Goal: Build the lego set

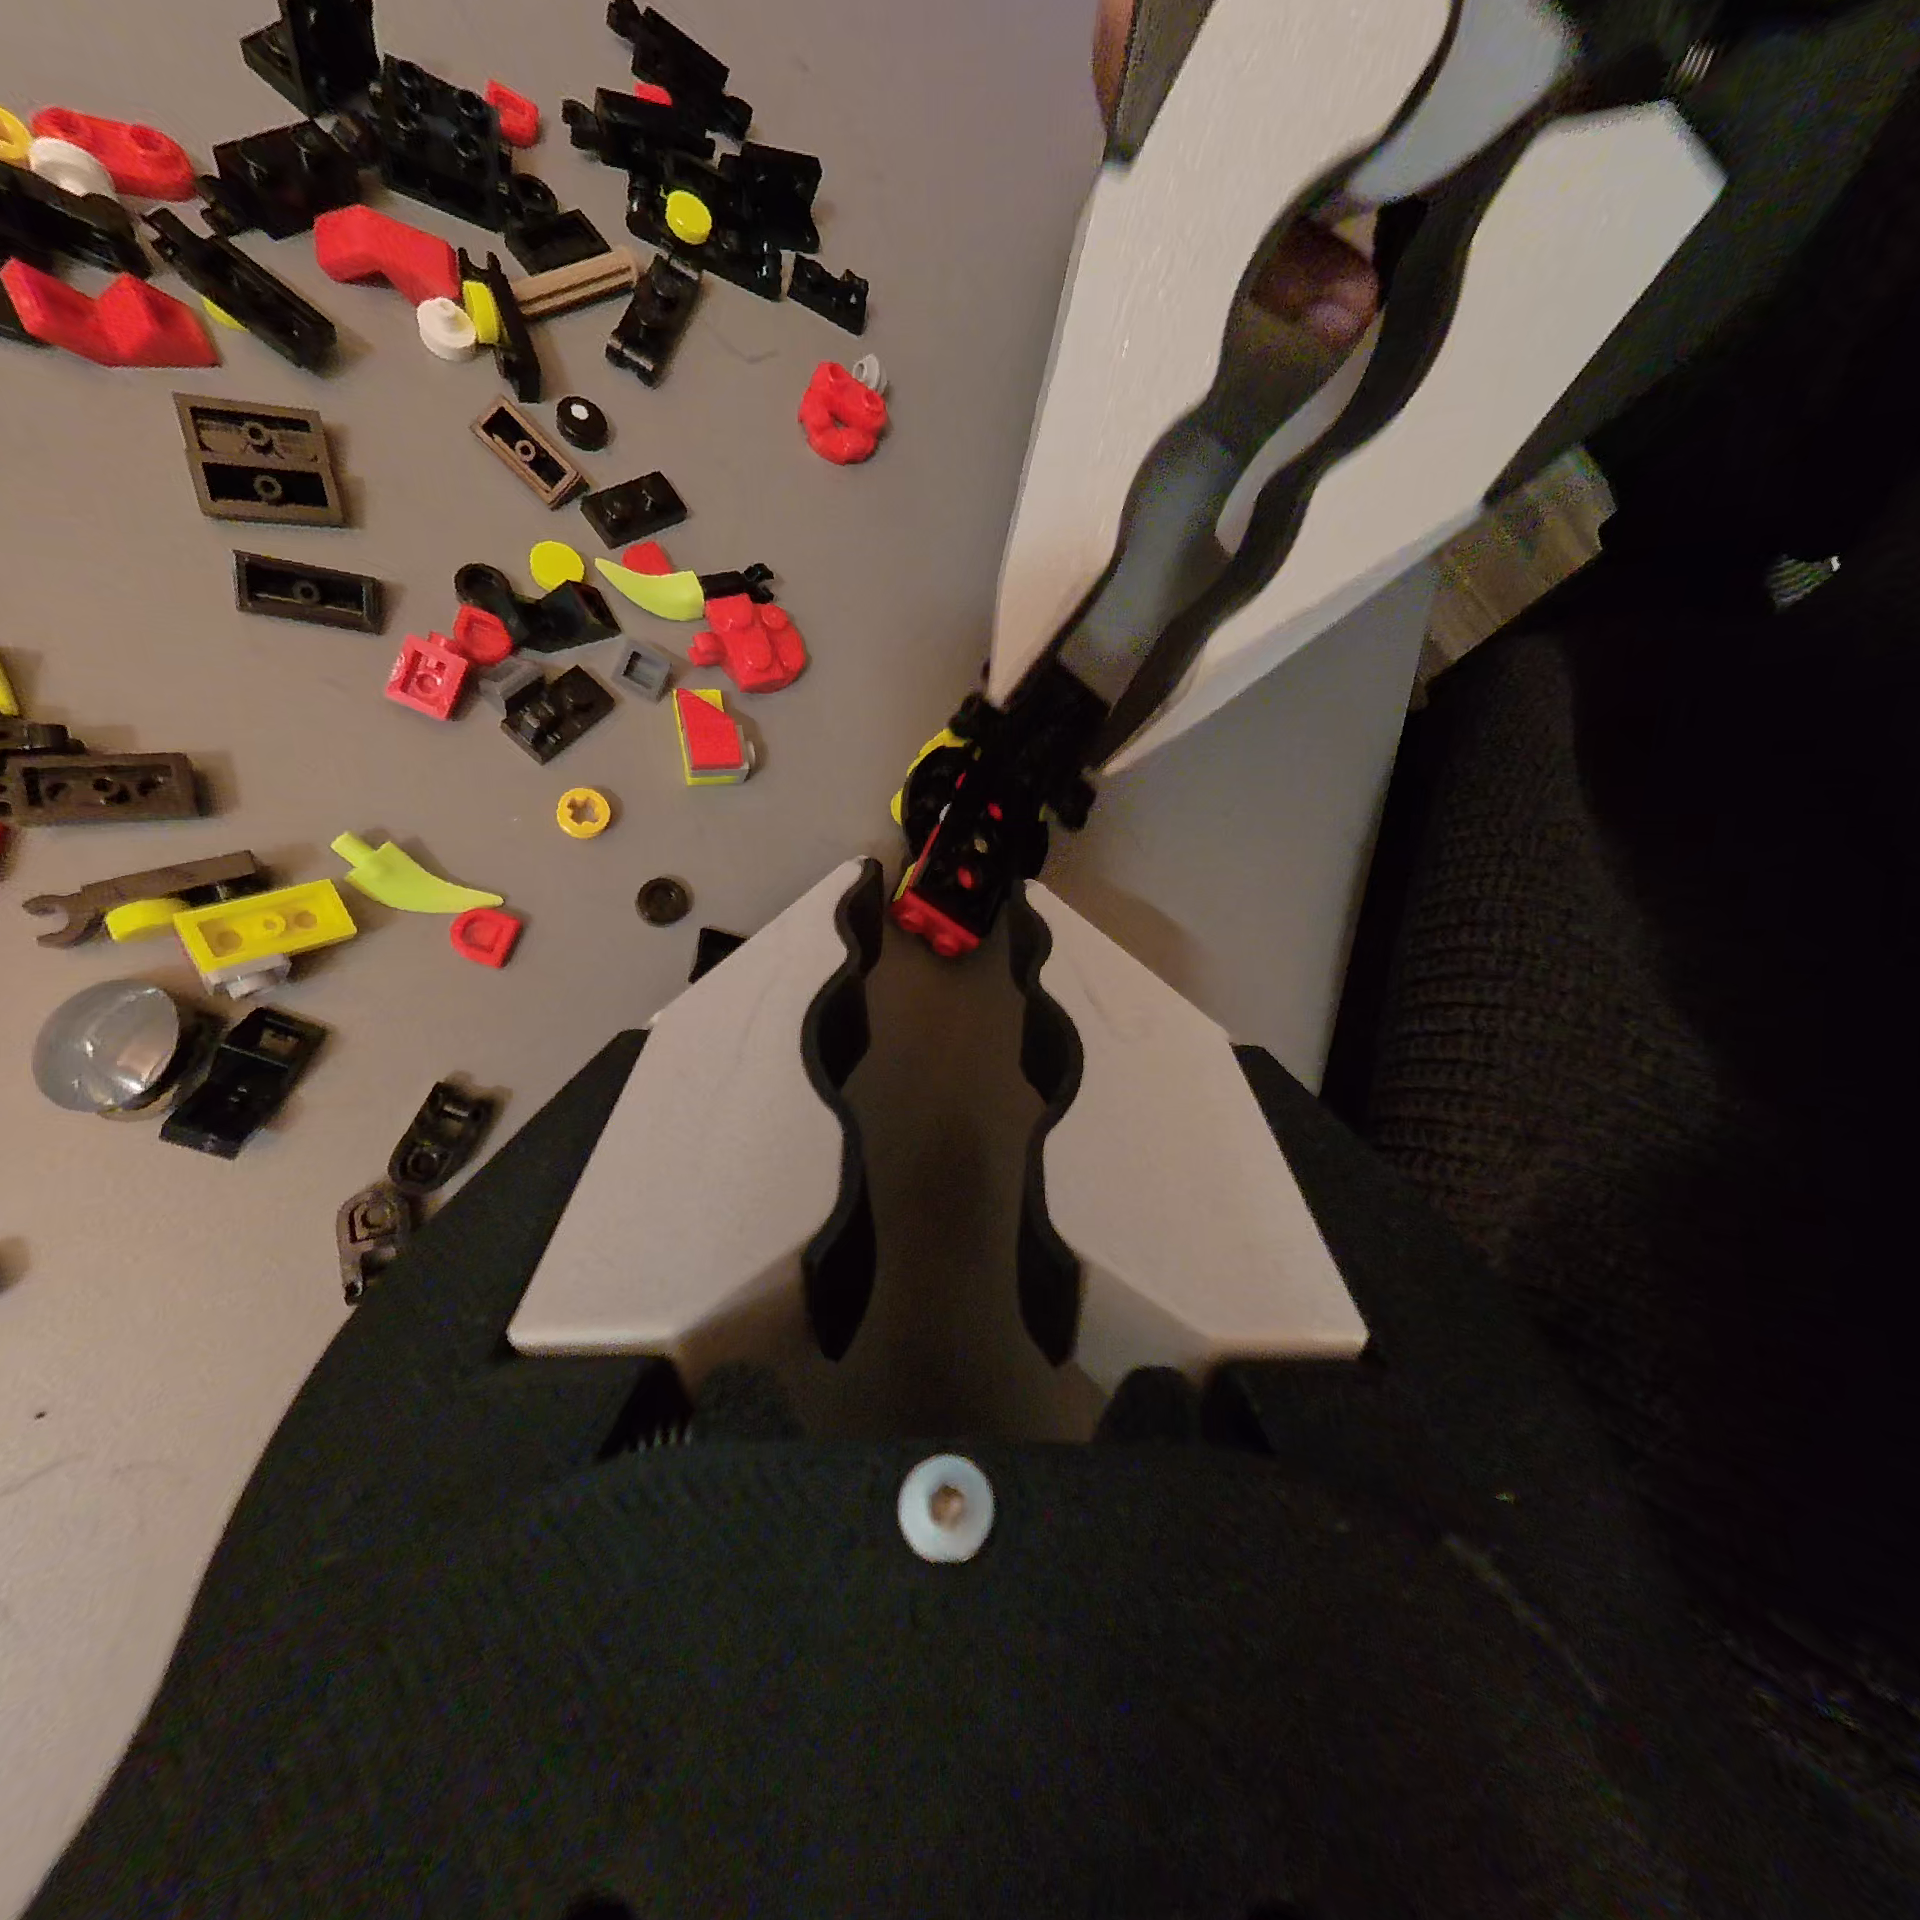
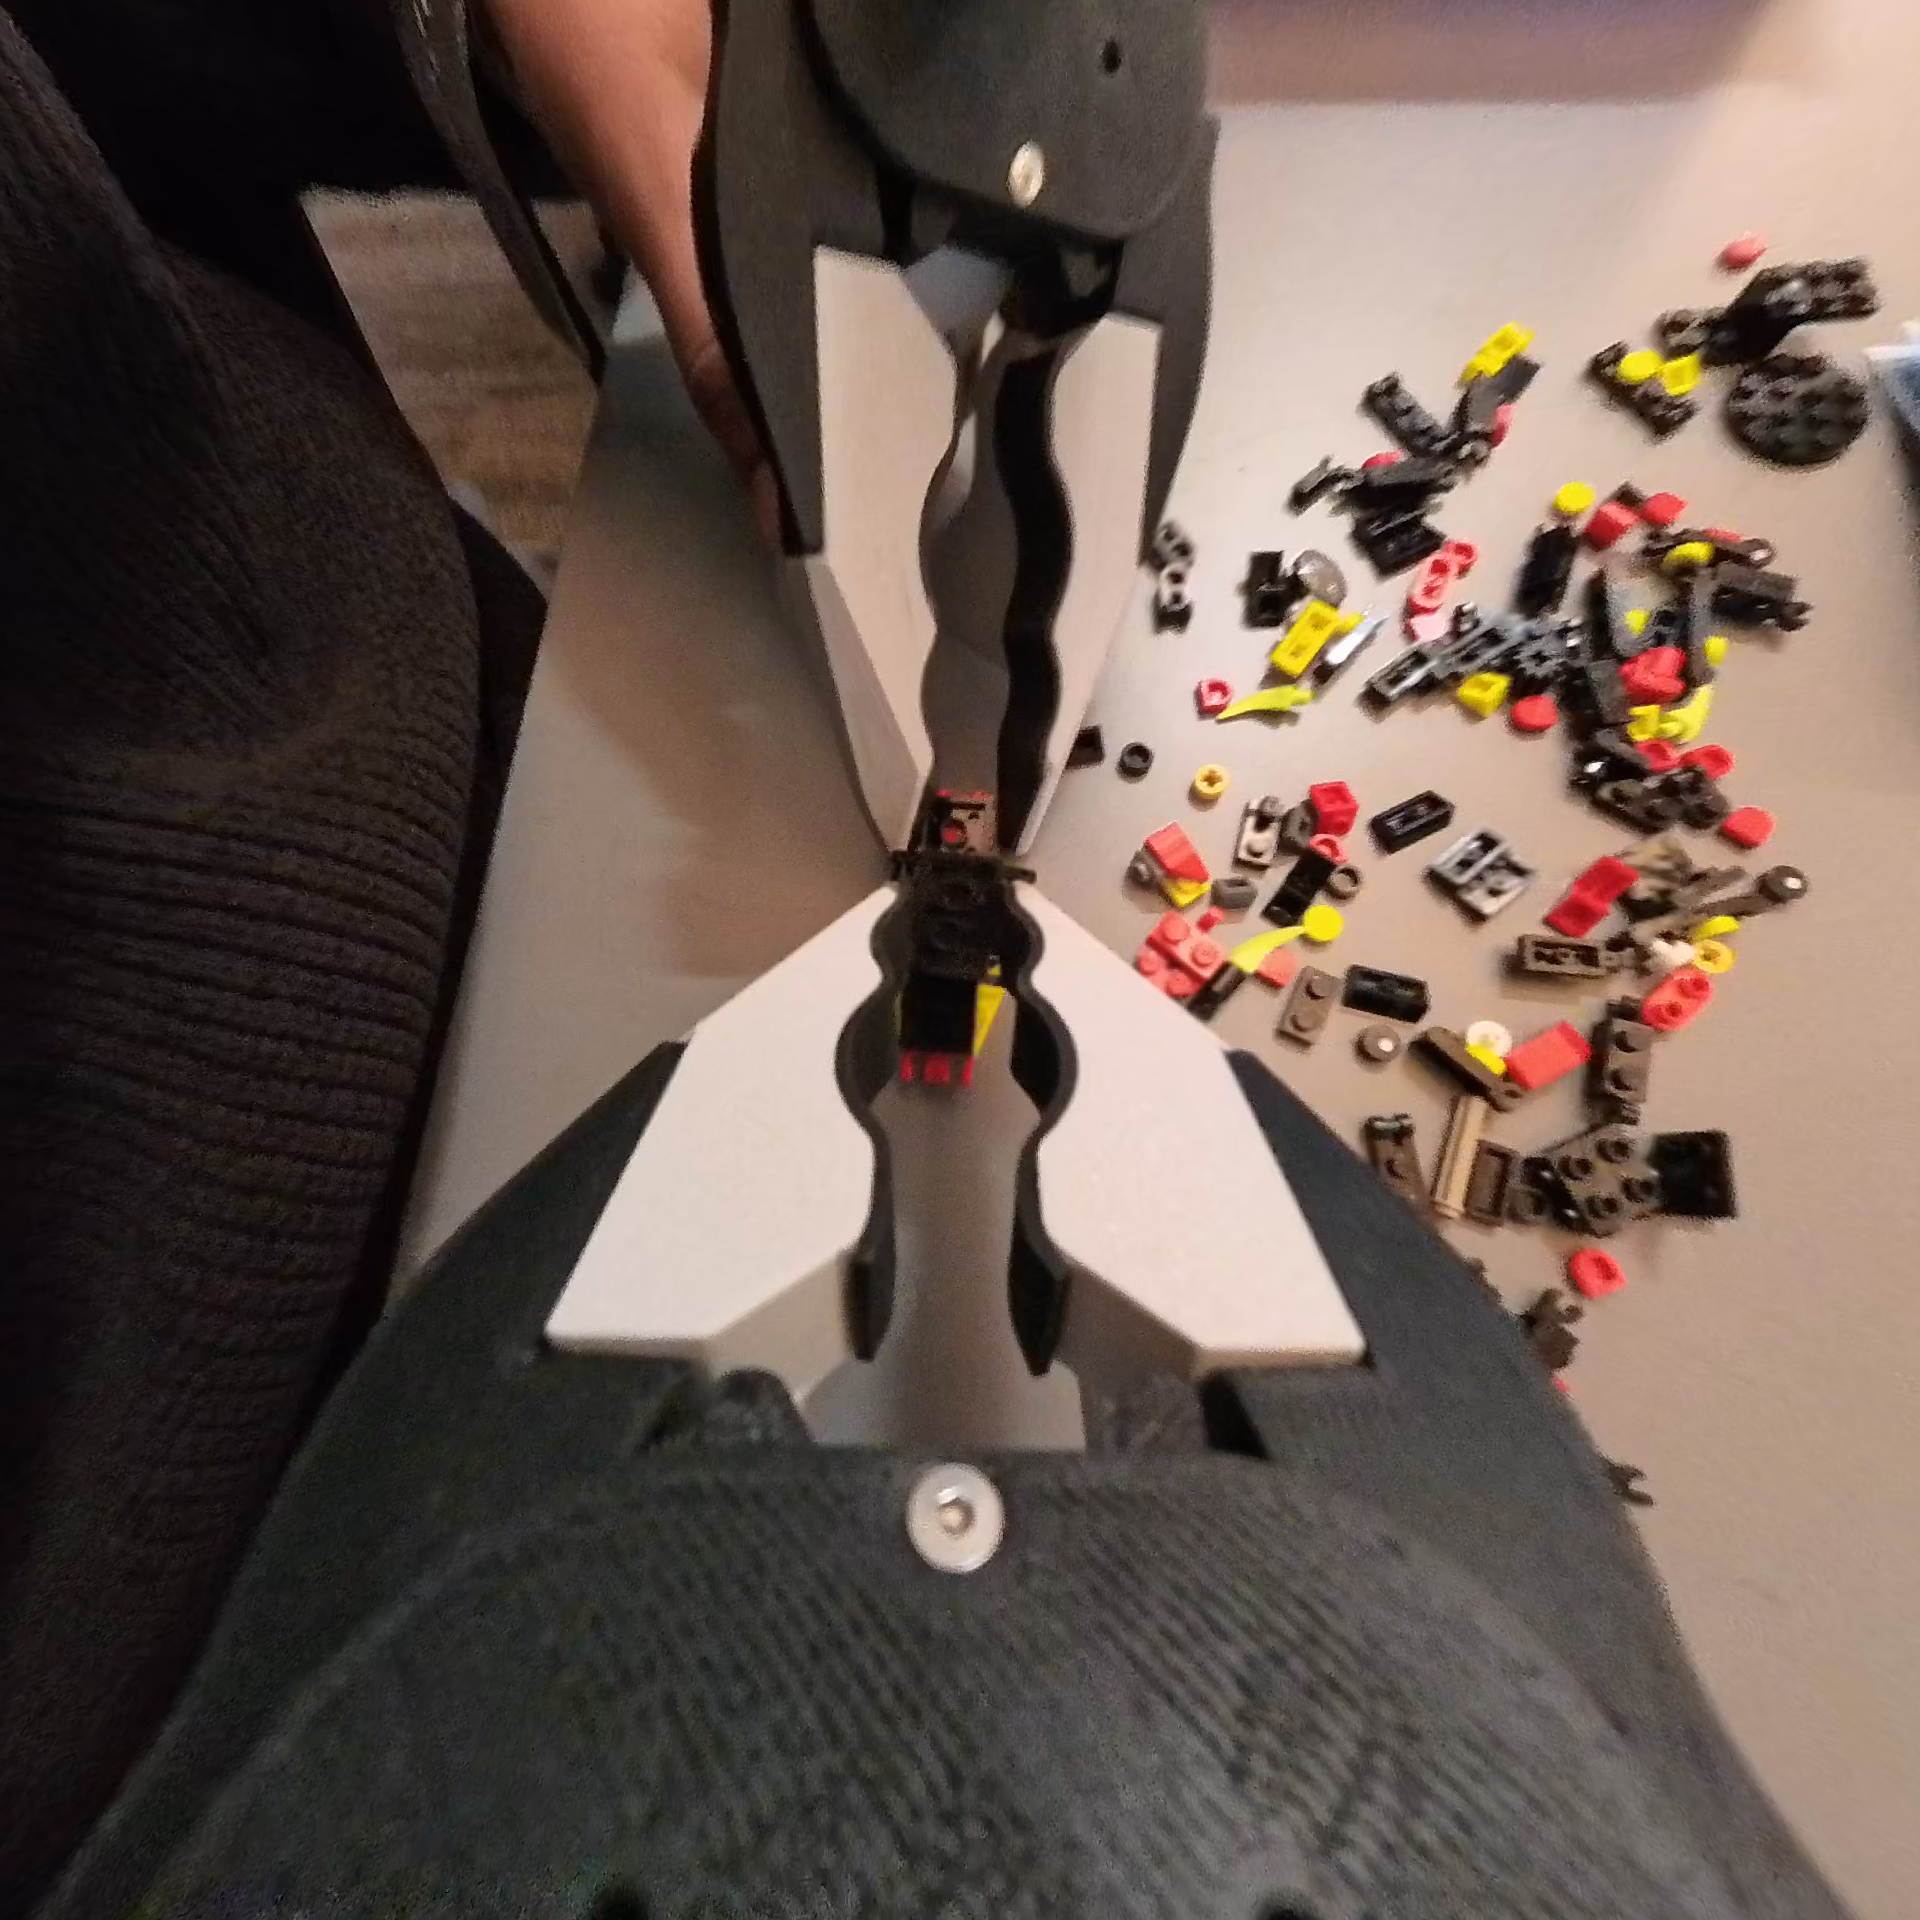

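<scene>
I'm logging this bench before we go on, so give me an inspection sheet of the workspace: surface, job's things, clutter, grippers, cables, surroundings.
Surface: grey tabletop, matte, with bare patches between the parts.
Job's things: small black, red and yellow brick assembly, raised between the two grippers.
Clutter: loose bricks scattered in black, red, yellow and lime; a yellow round ring piece; a clear grey dome.
Grippers: right gripper clamps the assembly's black middle; left gripper has its tips at the assembly's red end, contact unclear.
Cables: nothing seen.
Surroundings: dark knitted fabric along the table's edge; a hand behind the left gripper.
</scene>
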Demonstrator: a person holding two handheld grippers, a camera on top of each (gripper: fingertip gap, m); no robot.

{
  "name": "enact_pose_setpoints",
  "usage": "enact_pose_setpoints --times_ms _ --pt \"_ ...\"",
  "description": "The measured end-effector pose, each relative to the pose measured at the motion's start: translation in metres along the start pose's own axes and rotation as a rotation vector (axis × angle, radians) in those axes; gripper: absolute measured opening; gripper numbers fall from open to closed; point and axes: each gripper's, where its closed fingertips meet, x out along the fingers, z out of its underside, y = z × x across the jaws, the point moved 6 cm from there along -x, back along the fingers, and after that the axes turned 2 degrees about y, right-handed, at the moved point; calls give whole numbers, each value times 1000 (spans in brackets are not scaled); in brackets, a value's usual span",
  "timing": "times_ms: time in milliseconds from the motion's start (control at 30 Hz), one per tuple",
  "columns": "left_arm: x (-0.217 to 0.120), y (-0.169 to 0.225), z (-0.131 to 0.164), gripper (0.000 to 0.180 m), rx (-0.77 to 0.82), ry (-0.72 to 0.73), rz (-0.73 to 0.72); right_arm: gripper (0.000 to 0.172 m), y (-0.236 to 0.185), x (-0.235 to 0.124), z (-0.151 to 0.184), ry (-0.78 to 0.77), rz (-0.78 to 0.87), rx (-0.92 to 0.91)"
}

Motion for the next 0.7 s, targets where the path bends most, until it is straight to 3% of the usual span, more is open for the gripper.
enact_pose_setpoints --times_ms 133,267,700 --pt "0 0 0 22 -1 1 0 14 20 -29 -4 166 29 123" --pt "0 0 0 22 -1 1 1 14 34 -45 4 237 42 219" --pt "0 0 0 22 -3 2 2 14 23 -25 8 145 5 178"
